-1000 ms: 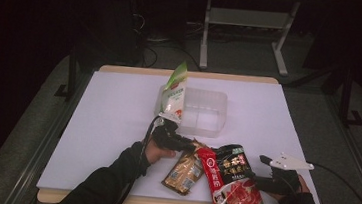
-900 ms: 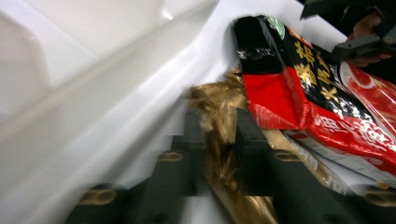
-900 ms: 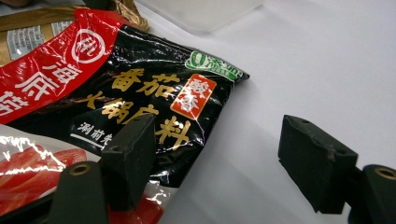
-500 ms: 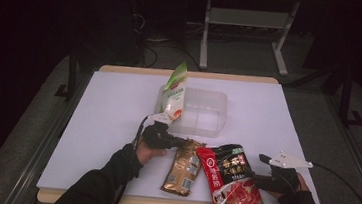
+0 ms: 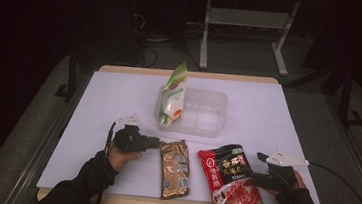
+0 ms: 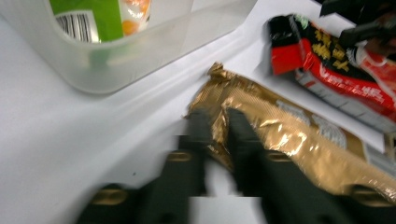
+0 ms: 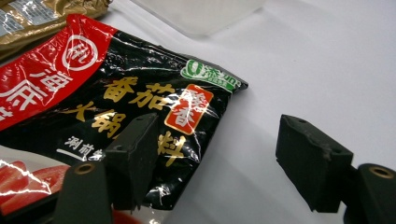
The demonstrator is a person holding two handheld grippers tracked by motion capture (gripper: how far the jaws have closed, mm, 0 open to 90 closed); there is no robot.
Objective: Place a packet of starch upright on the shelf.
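My left gripper [image 6: 215, 135] pinches the crinkled top corner of the gold foil pouch [image 6: 285, 140], which lies flat just in front of the clear plastic container [image 5: 203, 115]; it looks light, soft and slippery, so I judge the sealed edge the surest hold. My right gripper [image 7: 215, 158] stands wide and empty over the near right corner of the red-and-black hotpot sauce packet [image 7: 107, 112], just right of the pouch. In the container's left end leans a green-and-white pouch [image 5: 173, 93].

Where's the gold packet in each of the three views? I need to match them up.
High view: gold packet lies lower centre, between left gripper and red-black packet.
Left gripper view: centre to lower right, its corner between the jaws.
Right gripper view: top-left corner.
Shared landmark: clear plastic container.
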